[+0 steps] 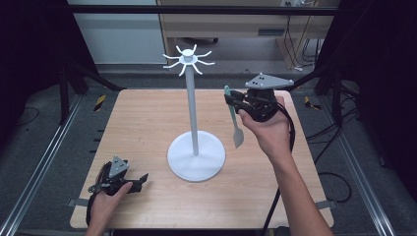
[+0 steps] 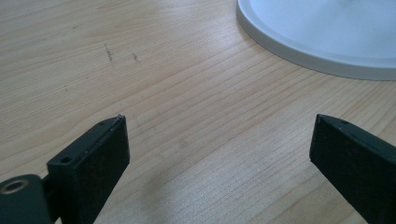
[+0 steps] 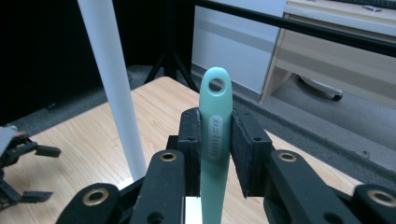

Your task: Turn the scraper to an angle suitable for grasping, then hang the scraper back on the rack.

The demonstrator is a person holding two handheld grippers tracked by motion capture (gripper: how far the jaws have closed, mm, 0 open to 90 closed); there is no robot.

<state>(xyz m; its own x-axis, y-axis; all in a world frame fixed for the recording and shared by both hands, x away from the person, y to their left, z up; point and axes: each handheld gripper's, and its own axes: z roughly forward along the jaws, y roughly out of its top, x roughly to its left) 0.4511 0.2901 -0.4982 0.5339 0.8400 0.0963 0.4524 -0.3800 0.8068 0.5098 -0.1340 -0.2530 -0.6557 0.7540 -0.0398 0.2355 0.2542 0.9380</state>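
A: Start with the high view. Any writing to read?

B: None legible there. The right gripper [image 1: 235,104] is held above the table's [image 1: 142,123] far right part, its jaws clamped on a mint-green spatula [image 1: 235,123]. The handle is slim and pale green; the flat grey blade hangs downward in the air, just right of the stand's pole and clear of the wood.

A: And the stand?

B: A white hanging rack [image 1: 195,123]: a round disc base near the table's middle, a straight thin pole, and a crown of curved hooks on top. It looks like smooth plastic or painted metal. The table is light wood-grain laminate.

A: The other hand?

B: The left gripper [image 1: 140,181] rests near the table's near left corner, pointing toward the base.

A: Now the left gripper view.

B: Its two black, blocky jaws stand wide apart with nothing between them, only bare wood grain with a few faint scuffs. The rim of the rack [image 2: 327,51] curves across the top right.

A: The right gripper view?

B: The spatula's [image 3: 215,140] handle stands upright between the black pads, pinched on both sides. It is matte, rounded, with a hanging hole at its tip and an oval grey label whose embossed letters are too blurred to read. The white pole [image 3: 114,88] rises at left.
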